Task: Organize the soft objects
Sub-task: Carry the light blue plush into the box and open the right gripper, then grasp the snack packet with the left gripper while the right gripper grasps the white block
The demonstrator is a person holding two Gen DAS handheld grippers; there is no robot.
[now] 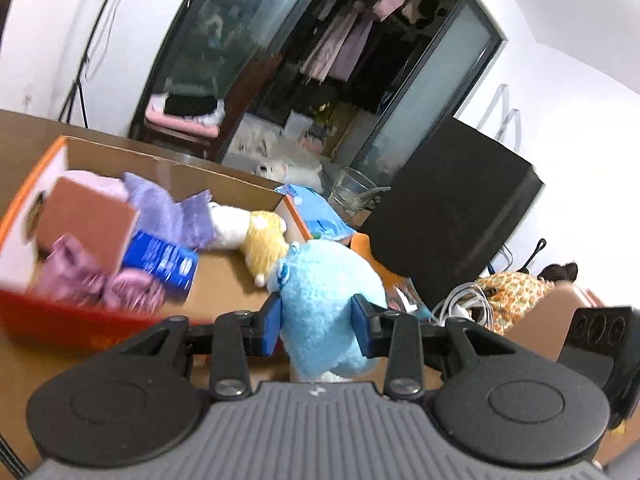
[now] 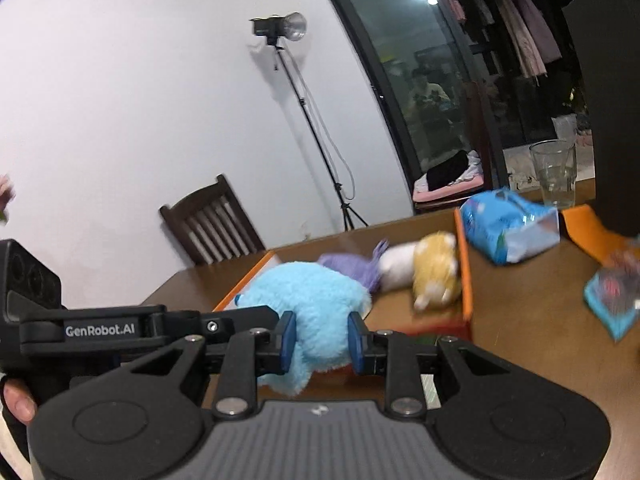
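Observation:
A light blue plush toy (image 1: 324, 300) is pinched between the blue pads of my left gripper (image 1: 318, 330) and also between the pads of my right gripper (image 2: 322, 340); it shows in the right wrist view (image 2: 304, 304) too. Both hold it at the near edge of an orange cardboard box (image 1: 36, 184). Inside the box lie a yellow and white plush (image 1: 256, 236), a purple cloth (image 1: 168, 212), pink fabric (image 1: 100, 280) and a blue packet (image 1: 160, 260). The yellow plush (image 2: 434, 270) and purple cloth (image 2: 356, 266) also show in the right wrist view.
A blue tissue pack (image 2: 508, 226) lies on the brown table (image 2: 520, 320) right of the box. A glass (image 2: 554, 174) stands behind it. A black box (image 1: 452, 216) and cables (image 1: 464, 300) sit to the right. A dark chair (image 2: 212, 228) and a light stand (image 2: 312, 120) are beyond the table.

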